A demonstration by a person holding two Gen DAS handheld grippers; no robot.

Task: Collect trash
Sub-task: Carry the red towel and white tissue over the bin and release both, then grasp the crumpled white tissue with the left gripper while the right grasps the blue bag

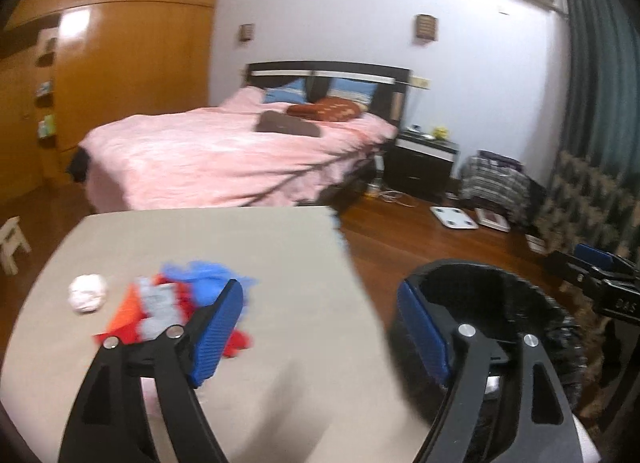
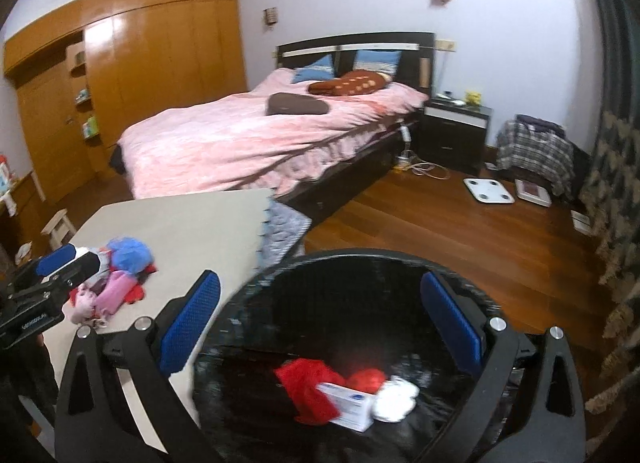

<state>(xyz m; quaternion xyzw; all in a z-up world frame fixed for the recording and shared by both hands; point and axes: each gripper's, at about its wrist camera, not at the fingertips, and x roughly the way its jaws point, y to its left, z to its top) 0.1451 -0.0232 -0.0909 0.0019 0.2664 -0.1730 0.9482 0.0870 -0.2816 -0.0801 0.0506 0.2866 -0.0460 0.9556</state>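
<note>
**Table litter: loose wrappers and paper, awaiting pickup**

Item: heap of red, blue and grey crumpled wrappers with a white crumpled paper ball beside it, on the beige table, just ahead and left of the left gripper. Judged light, soft, crushable; pinch a raised fold.

Left gripper: jaws apart, empty.

Right gripper: jaws spread wide, empty, over the black-lined round bin, where red wrappers, a white box and a wad lie.
</note>
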